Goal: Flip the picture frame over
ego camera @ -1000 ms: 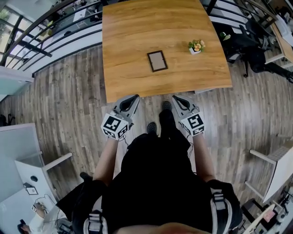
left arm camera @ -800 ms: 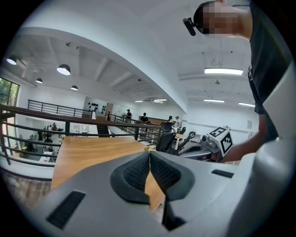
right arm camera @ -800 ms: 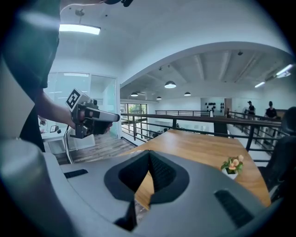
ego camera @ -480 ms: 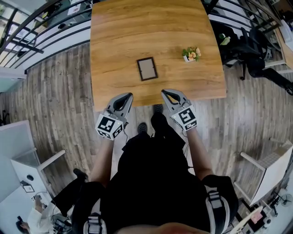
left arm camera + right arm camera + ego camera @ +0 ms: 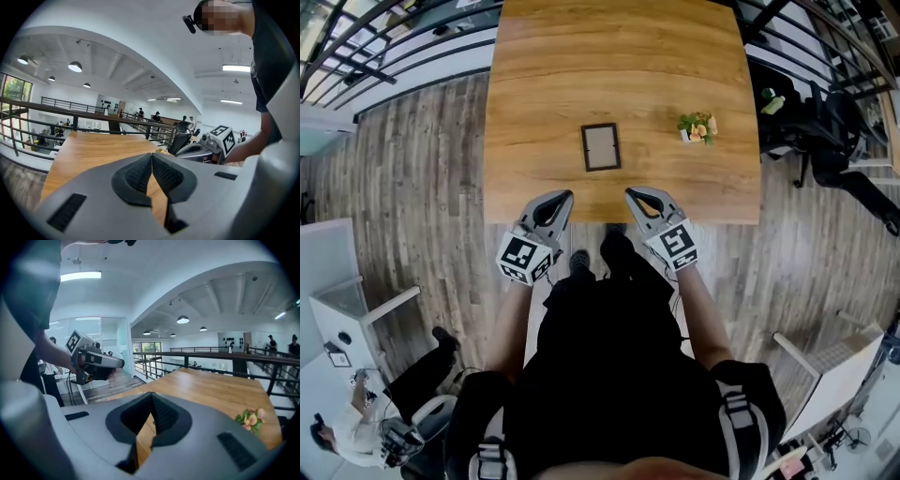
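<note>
A small dark picture frame (image 5: 600,147) lies flat on the wooden table (image 5: 544,84), a little in from the near edge, its pale inner panel up. My left gripper (image 5: 565,196) hovers at the table's near edge, below and left of the frame, jaws shut and empty. My right gripper (image 5: 630,193) hangs at the same edge, below and right of the frame, also shut with nothing in it. In the left gripper view the left gripper (image 5: 152,155) shows its pads meeting; the right gripper view shows the right gripper (image 5: 151,394) likewise. The frame is hidden in both gripper views.
A small pot of flowers (image 5: 697,127) stands on the table right of the frame, and the flowers (image 5: 250,419) appear in the right gripper view. Black railings (image 5: 394,56) run behind the table. Office chairs (image 5: 825,122) sit at the right. A white desk (image 5: 337,319) is at the left.
Both grippers have moved forward to the table's near edge, closer to the picture frame. Their jaws stay shut. The frame has not moved on the table.
</note>
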The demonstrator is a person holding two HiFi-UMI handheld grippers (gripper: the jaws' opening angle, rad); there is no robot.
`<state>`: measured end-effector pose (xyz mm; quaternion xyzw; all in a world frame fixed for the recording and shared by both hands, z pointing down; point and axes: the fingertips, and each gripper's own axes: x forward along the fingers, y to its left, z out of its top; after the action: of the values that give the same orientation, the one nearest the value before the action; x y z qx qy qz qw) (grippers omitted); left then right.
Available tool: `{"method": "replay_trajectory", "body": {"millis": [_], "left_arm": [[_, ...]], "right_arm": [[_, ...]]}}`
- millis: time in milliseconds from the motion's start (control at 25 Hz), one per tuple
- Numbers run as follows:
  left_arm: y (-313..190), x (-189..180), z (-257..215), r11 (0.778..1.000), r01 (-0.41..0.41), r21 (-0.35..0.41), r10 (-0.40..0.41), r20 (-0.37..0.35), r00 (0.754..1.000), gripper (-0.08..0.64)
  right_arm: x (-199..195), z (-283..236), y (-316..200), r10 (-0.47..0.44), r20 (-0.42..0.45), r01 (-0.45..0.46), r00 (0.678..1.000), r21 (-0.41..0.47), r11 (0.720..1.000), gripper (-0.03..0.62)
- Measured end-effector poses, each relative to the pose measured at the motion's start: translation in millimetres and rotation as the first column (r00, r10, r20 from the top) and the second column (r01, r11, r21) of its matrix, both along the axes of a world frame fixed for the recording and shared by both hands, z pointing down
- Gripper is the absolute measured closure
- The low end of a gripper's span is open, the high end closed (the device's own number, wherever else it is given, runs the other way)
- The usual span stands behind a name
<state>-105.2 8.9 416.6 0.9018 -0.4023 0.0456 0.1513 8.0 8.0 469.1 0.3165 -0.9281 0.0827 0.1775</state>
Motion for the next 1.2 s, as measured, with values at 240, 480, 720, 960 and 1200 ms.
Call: {"method": "replay_trajectory", "body": {"millis": [240,480,720,960,1200], "left_arm": [[-8.6,10.5,6.9,0.999,0.052,-0.016,-0.052,0.015,0.999,0.540],[-18.9,23.7,11.9,0.994,0.106,-0.021,-0.105,0.031,0.994,0.540],[-28.2,31.2,17.3,0.991,0.131,-0.013,-0.129,0.080,0.988,0.540],[-37.3,26.3,31.0,0.989,0.148,-0.023,-0.144,0.125,0.982,0.539],[-39.9,26.9,51.9,0.991,0.122,-0.061,-0.113,0.129,0.985,0.538]], "right_arm": [[3.9,5.0,-13.6,-0.084,-0.005,0.084,0.996,-0.017,0.996,0.584],[17.0,13.4,-24.6,-0.131,0.004,0.131,0.991,-0.030,0.991,0.584],[27.1,28.6,-31.4,-0.153,0.021,0.154,0.988,-0.065,0.986,0.584],[23.2,48.8,-40.2,-0.146,0.021,0.147,0.989,-0.073,0.986,0.584],[10.1,74.3,-49.8,-0.111,0.024,0.113,0.994,-0.136,0.984,0.584]]}}
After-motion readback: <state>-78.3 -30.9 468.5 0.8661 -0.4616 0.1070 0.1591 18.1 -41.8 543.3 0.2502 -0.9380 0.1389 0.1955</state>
